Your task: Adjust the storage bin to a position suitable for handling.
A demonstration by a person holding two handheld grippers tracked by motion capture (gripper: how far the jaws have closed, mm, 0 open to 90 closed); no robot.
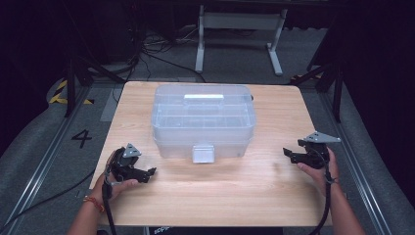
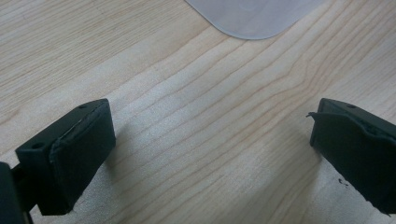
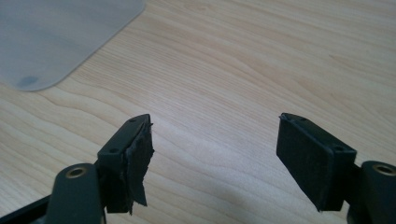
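Note:
A clear plastic storage box [image 1: 203,120] with a lid and a front latch [image 1: 203,152] stands at the middle of the wooden table [image 1: 220,196]. My left gripper [image 1: 147,174] rests near the table's left front, left of the box, jaws open with only bare wood between them [image 2: 212,154]. A corner of the box [image 2: 254,18] shows at the top of the left gripper view. My right gripper [image 1: 288,154] is held at the table's right side, right of the box, jaws open and empty [image 3: 215,149]. A box corner [image 3: 56,37] appears at upper left in the right gripper view.
Beyond the table's far edge stand a white frame's legs [image 1: 240,34] and loose cables [image 1: 147,54] on the grey floor. A floor rail with a number 4 marking [image 1: 81,138] runs along the left. Bare wood lies in front of the box.

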